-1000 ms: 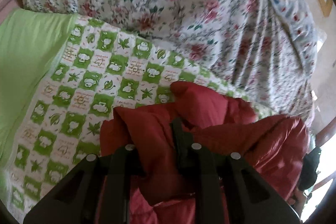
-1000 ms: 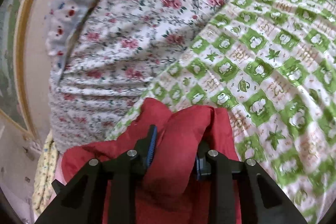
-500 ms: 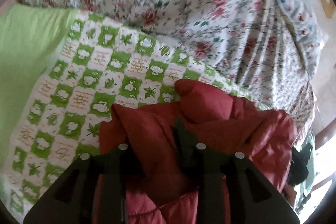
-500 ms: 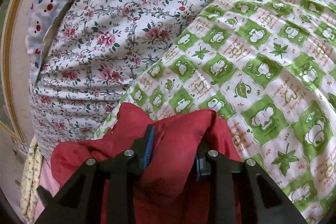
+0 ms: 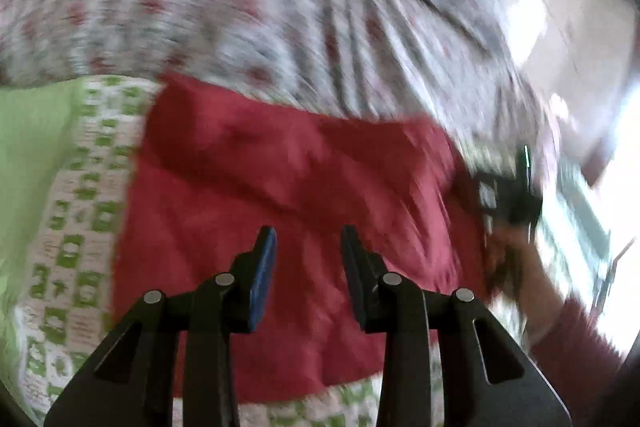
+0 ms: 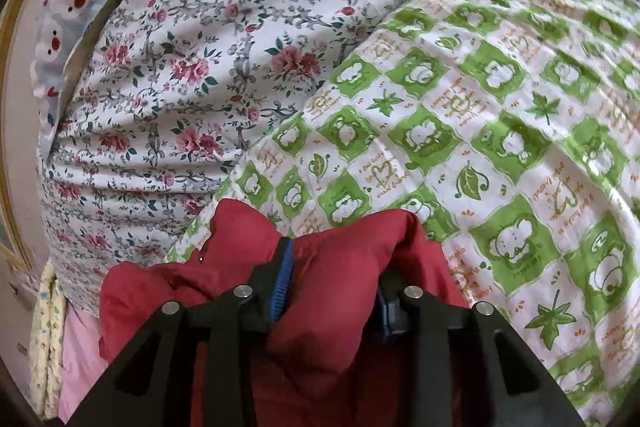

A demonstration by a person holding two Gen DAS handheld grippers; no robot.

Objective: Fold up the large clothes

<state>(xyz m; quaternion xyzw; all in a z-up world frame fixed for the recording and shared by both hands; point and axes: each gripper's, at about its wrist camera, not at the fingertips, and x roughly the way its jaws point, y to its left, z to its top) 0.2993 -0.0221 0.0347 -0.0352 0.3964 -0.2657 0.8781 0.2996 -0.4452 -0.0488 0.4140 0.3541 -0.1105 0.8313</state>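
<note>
The red padded jacket [image 5: 288, 195] is seen lying on the bed, spread over the green-and-white checked blanket [image 6: 500, 115], with its far edge close against the rose-printed quilt [image 6: 208, 39] that is heaped up behind it.

In the left wrist view, which is badly smeared by motion blur, the left gripper [image 5: 308, 251] is held clear above the jacket; its jaws have just been opening and are now released, with nothing between the blue-faced pads [image 5: 262, 279] but a view down onto red cloth. A plain lime-green cloth [image 5: 28, 155] is glimpsed at the left margin beyond the blanket. At the jacket's right end a dark blurred shape, apparently the right gripper [image 5: 508, 195], is made out, with a hand [image 5: 520, 267] and a dark red sleeve [image 5: 568, 347] behind it.

In the right wrist view, a thick bunched fold of the jacket is seen gripped by the right gripper [image 6: 332, 279]: the jaws have just been easing apart, yet the padded cloth is packed in between the pads [image 6: 282, 287] and pressed against both. The jacket's corner is raised here above the blanket's edge. To the left, a grey cloth with white cartoon faces [image 6: 68, 11] is tucked beside the quilt, along a wooden frame [image 6: 10, 115]; pink bedding [image 6: 80, 355] and a pale yellow printed cloth [image 6: 46, 327] are noted lower down at that side.
</note>
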